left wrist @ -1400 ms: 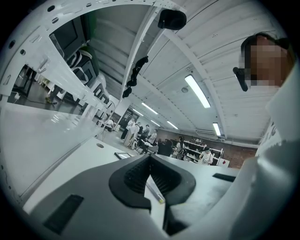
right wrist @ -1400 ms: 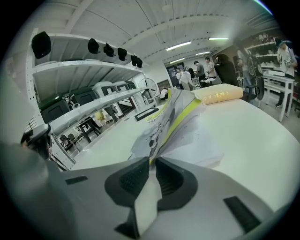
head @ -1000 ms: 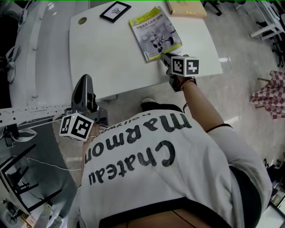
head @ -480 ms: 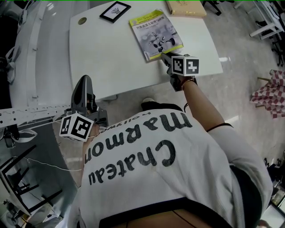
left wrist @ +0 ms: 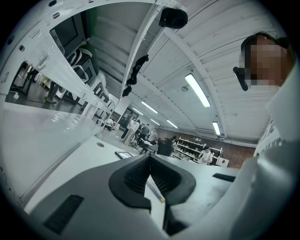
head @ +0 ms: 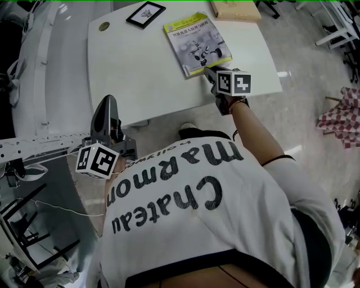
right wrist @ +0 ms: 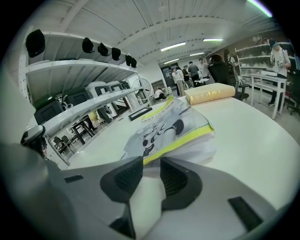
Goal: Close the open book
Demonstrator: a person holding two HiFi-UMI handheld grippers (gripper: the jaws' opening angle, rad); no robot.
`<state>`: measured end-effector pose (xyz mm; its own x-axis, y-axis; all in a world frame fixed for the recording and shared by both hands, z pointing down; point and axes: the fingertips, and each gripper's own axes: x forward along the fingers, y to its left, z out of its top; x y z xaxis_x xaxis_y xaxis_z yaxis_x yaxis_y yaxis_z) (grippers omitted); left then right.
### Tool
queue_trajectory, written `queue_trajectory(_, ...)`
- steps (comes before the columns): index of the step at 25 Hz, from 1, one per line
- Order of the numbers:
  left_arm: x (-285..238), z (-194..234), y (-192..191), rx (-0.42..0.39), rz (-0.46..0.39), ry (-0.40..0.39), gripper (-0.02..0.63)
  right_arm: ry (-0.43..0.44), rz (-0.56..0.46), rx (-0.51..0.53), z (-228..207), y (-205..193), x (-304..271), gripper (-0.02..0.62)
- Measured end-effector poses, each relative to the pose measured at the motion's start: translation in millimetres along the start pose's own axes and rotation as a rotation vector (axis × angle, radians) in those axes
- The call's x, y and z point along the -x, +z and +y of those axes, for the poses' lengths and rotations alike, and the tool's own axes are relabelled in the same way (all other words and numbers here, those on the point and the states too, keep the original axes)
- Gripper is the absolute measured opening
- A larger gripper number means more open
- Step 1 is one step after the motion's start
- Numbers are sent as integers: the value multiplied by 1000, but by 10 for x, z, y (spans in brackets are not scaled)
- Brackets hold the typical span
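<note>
**Right gripper parted at a closed book**

Right gripper [right wrist: 151, 161] [head: 206, 71]: its jaws have just been opening and stand apart, clamping nothing; the closed yellow-edged book [right wrist: 168, 129] [head: 197, 42] lies at their tips on the white table [head: 135, 67]; left gripper [left wrist: 150, 157] [head: 107, 104], jaws together, is off the table's near edge.

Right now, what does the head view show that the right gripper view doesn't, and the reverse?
Head view only: the left hand-held gripper off the table's near-left edge, the person's white shirt, and a checked cloth on the floor.
Right gripper view only: the right hand-held gripper has its jaws apart. They have just been opening, and the book's corner sits at their tips, not pinched. People stand far back.
Both: the yellow-edged book lying cover up, the white table, and the tan block at its far edge.
</note>
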<state>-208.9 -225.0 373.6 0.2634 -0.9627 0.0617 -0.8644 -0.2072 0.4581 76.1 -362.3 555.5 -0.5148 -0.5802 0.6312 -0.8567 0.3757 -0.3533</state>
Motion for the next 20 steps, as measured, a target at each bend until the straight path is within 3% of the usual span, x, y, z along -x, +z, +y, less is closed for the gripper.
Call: queue_trajectory(20, -40, 28, -2, 4, 1, -12, 23, -41, 9, 4, -45, -10, 8, 151)
